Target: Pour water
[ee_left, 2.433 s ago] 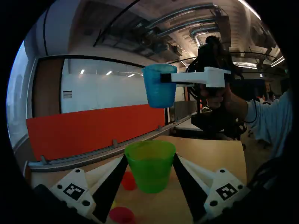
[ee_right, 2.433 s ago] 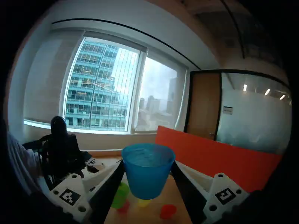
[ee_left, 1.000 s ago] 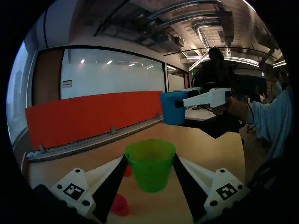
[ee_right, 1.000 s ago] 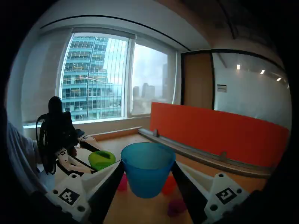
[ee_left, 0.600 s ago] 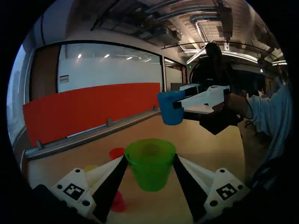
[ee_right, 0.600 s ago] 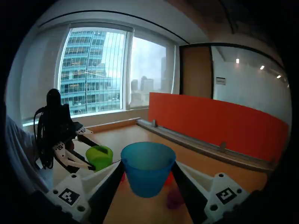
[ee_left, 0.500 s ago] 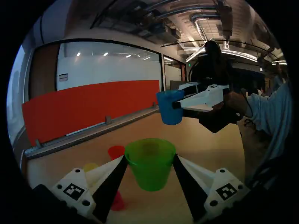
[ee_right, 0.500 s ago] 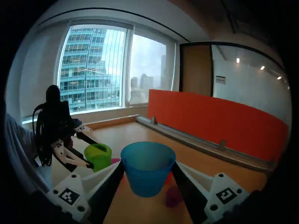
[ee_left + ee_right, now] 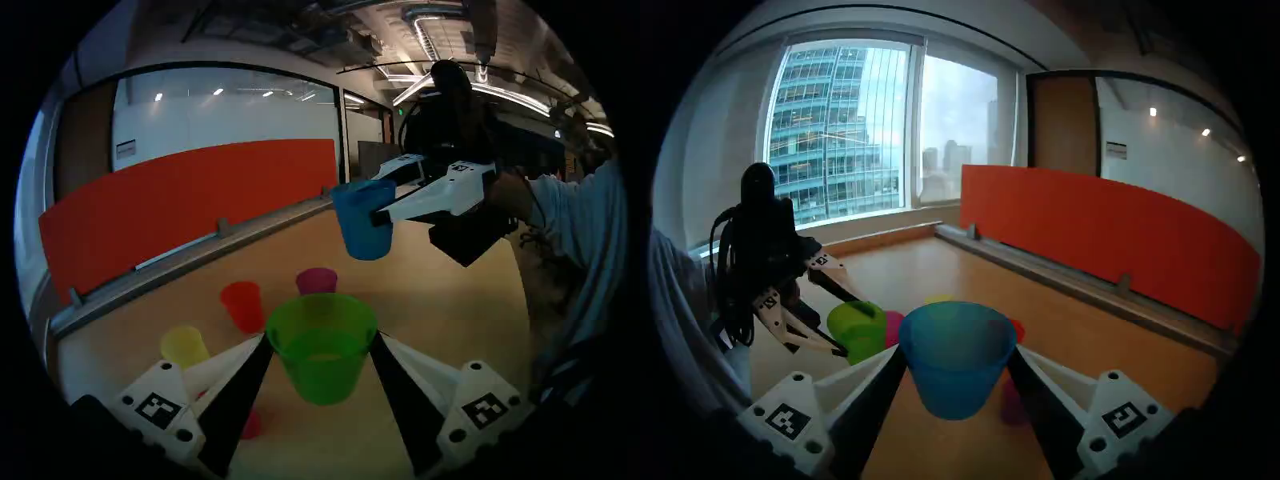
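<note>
My left gripper [image 9: 322,340] is shut on a translucent green cup [image 9: 322,352], held upright above the wooden table [image 9: 448,304]. The cup's lower half looks brighter, as if liquid sits in it. Up and to the right, my right gripper [image 9: 376,216] holds a blue cup [image 9: 364,220] upright, apart from the green one. In the right gripper view the blue cup [image 9: 958,368] sits between the fingers of the right gripper [image 9: 958,352]. The green cup [image 9: 857,328] hangs lower left there, in the left gripper [image 9: 840,342].
Small cups stand on the table below: red [image 9: 242,304], purple [image 9: 317,280], yellow [image 9: 185,346], and a pink one [image 9: 250,422] partly hidden. An orange partition [image 9: 184,200] with a metal rail runs along the far edge. A person's sleeve [image 9: 576,240] is at the right.
Both views have tipped down toward the table, bringing the small cups into sight. The blue cup has come lower and closer to the green cup. Both cups stay gripped and upright.
</note>
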A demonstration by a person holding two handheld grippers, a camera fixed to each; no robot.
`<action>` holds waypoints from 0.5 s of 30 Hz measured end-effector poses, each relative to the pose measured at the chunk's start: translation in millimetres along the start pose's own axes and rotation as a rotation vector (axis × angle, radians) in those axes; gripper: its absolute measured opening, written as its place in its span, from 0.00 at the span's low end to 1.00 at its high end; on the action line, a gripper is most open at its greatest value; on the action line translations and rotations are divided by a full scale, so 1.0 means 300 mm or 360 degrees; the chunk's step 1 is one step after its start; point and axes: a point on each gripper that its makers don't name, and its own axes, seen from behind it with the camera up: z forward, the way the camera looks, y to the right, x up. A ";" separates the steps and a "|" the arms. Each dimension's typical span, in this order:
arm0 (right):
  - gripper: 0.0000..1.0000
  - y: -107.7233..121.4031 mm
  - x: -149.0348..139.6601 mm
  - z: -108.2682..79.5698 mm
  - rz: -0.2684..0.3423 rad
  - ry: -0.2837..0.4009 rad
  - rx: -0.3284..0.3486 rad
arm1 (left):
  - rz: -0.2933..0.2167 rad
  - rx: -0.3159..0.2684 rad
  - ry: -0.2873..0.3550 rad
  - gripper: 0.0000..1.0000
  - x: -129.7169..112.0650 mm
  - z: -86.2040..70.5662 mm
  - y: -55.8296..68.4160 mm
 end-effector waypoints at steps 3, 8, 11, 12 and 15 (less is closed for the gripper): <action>0.91 0.006 -0.037 0.009 0.0000 -0.0036 0.0000 | 0.0003 -0.0008 -0.0043 0.86 -0.030 0.012 0.006; 0.91 0.009 -0.098 0.022 0.0010 -0.0100 0.0013 | 0.0023 -0.0025 -0.0111 0.86 -0.070 0.034 0.016; 0.91 0.014 -0.131 0.030 0.0015 -0.0137 0.0018 | 0.0024 -0.0041 -0.0153 0.86 -0.092 0.047 0.021; 0.91 0.015 -0.142 0.033 0.0015 -0.0148 0.0019 | 0.0023 -0.0046 -0.0167 0.86 -0.098 0.052 0.023; 0.91 0.017 -0.171 0.040 0.0020 -0.0179 0.0024 | 0.0029 -0.0061 -0.0198 0.86 -0.113 0.062 0.028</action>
